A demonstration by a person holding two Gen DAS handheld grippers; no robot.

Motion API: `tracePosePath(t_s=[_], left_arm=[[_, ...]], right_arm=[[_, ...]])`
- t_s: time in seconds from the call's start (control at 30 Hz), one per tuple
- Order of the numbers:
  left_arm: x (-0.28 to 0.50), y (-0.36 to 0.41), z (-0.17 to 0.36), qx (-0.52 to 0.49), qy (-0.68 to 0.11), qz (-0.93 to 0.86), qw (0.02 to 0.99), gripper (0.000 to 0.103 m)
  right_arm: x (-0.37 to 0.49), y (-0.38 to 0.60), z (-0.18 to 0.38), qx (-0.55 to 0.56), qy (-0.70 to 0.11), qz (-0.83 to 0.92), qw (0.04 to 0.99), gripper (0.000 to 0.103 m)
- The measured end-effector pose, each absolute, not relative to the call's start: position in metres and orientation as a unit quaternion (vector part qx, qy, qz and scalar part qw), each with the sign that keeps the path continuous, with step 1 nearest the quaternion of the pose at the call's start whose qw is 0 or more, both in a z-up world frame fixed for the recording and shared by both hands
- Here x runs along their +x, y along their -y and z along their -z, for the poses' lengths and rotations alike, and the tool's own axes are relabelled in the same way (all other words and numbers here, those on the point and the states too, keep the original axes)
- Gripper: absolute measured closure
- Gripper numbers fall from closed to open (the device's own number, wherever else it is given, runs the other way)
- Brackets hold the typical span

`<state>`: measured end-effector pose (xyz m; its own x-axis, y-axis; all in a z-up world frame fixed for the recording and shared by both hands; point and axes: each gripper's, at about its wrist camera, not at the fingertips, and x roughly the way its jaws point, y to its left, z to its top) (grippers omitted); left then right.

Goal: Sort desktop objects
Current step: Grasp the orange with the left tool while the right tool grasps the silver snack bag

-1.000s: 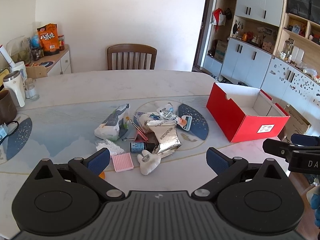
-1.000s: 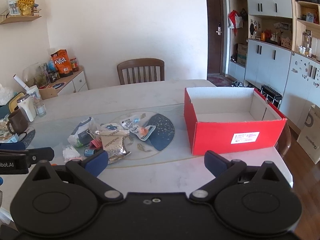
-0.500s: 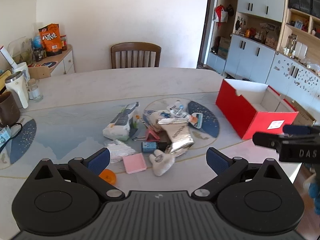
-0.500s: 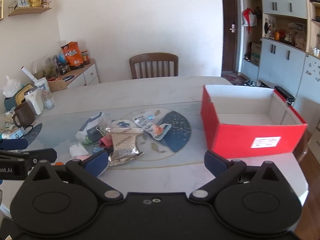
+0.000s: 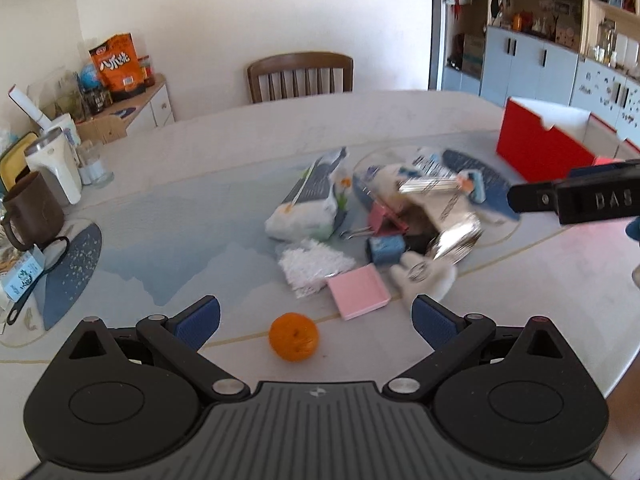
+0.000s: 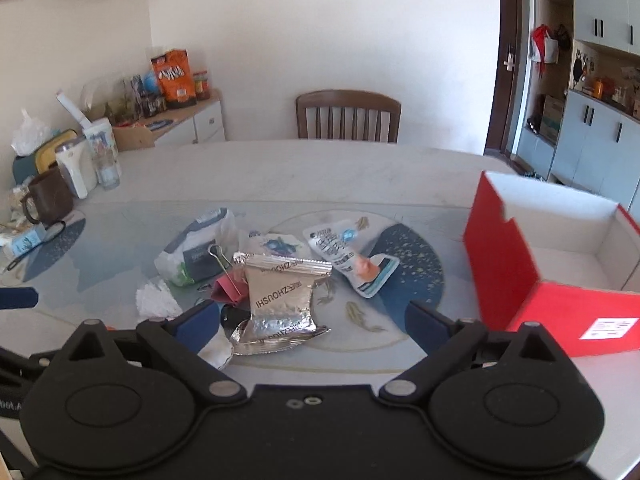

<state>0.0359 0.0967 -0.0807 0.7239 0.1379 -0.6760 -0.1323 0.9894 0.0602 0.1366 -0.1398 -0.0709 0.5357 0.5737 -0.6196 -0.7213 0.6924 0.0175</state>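
— So, where do both grippers stand?
— The left gripper hangs over the near edge of the table, fingers spread wide, nothing between them. An orange lies on the table just ahead of the gap.
— And the right gripper?
— Also spread apart and empty, low over the table, with a silver foil packet lying just ahead between its fingers.
— Where is the clutter?
— Heaped mid-table: a pink pad beside a white crumpled tissue, a white plush toy touching the pad's right corner, a small blue block, a pink binder clip, and a white tissue pack at the left of the pile. The far part of the heap is blurred in the left view.
— And the box?
— The red box stands open at the right end of the table, well apart from the pile, its white inside bare as far as I see.
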Motion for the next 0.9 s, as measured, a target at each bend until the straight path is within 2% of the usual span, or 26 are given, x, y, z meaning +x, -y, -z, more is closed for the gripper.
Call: tracePosePath(t_s=[0.4,0.57,0.77,0.83,0.9], left_arm=[[0.058,-0.118,0.121,0.005,-0.386,-0.075,0.92,0.001],[0.064,-0.122,0.13,-0.003,-0.397,-0.062,0.916,0.007],[0.065,-0.125,0.135,-0.013,-0.405,-0.049,0.913,0.019],[0.065,-0.126,0.136,-0.014,-0.411,-0.045,0.911,0.032],[0.065,-0.127,0.137,-0.015,-0.413,-0.044,0.91,0.036]], right_arm=[[0.167,0.091,0.115,-0.129,-0.35,-0.353,0.858,0.01],[0.174,0.077,0.128,-0.143,-0.363,-0.347,0.853,0.016],[0.179,0.066,0.134,-0.144,-0.377,-0.346,0.847,0.022],[0.179,0.061,0.135,-0.148,-0.377,-0.346,0.846,0.024],[0.179,0.059,0.136,-0.15,-0.379,-0.348,0.844,0.027]])
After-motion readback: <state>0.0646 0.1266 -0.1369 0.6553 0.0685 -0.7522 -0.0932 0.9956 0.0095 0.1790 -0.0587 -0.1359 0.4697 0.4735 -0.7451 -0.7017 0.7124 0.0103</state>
